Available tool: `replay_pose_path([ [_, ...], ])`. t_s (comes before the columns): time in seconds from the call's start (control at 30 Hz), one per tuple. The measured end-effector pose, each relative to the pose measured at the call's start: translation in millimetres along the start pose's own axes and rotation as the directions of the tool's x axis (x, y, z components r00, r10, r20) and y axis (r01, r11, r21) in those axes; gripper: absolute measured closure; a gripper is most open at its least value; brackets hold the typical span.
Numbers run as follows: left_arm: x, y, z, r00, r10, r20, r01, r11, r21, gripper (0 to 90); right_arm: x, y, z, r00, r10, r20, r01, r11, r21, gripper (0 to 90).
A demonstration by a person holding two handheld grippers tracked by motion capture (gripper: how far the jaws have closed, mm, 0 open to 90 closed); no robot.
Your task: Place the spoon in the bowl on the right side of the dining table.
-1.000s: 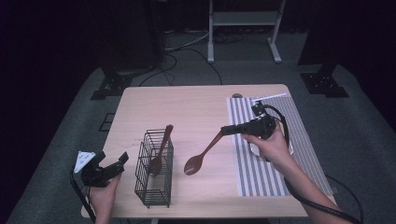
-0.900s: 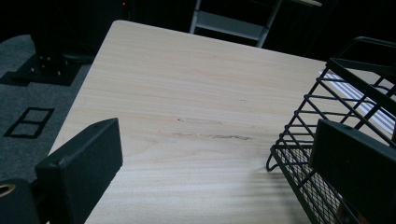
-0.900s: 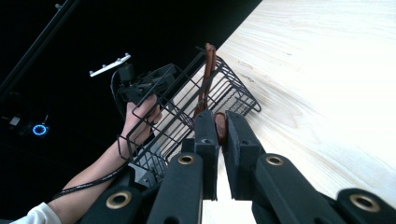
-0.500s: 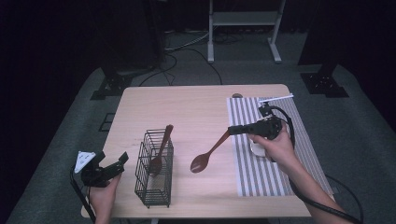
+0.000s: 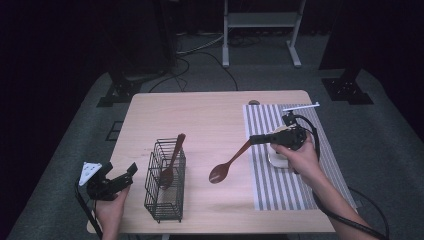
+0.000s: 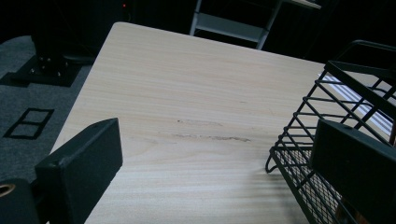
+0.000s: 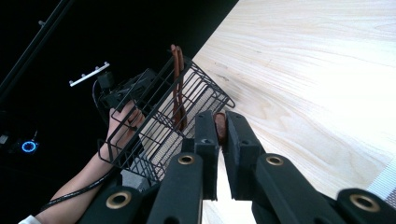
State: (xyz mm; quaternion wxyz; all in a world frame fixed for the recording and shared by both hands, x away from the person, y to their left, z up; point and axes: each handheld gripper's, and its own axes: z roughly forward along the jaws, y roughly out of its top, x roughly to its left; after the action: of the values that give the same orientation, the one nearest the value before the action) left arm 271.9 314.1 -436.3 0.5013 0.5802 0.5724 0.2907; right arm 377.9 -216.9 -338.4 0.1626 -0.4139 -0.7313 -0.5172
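Observation:
My right gripper (image 5: 252, 140) hangs over the striped mat's left edge, shut on the handle of a brown wooden spoon (image 5: 226, 167). The spoon slants down and left, its bowl just above the bare tabletop. In the right gripper view the handle end (image 7: 219, 128) sits pinched between the two pads. A black wire basket (image 5: 165, 187) stands at the front left with a second wooden spoon (image 5: 172, 157) upright in it. My left gripper (image 5: 121, 171) rests open at the table's left front corner, left of the basket. Its jaws (image 6: 219, 140) are wide apart with nothing between them, and the basket (image 6: 317, 140) is at its right.
A grey-and-white striped mat (image 5: 295, 195) covers the table's right side, with a white object (image 5: 276, 159) on it under my right hand. A small dark spot (image 5: 254, 102) lies by the mat's far corner. Cables trail across the floor behind the table.
My right gripper has carried the spoon a little to the right, away from the basket. The left gripper has stayed where it was.

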Motion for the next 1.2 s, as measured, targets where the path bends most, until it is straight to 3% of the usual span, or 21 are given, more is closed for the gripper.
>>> replay_pose_path([
  [1.2, -1.1, -0.6, 0.6, 1.0, 0.008, 0.002, -0.008, 1.0, 0.002, 1.5, -35.5, -7.9, -37.2, 0.9944, 0.08, 0.069, -0.075, 0.994, -0.078, 83.8],
])
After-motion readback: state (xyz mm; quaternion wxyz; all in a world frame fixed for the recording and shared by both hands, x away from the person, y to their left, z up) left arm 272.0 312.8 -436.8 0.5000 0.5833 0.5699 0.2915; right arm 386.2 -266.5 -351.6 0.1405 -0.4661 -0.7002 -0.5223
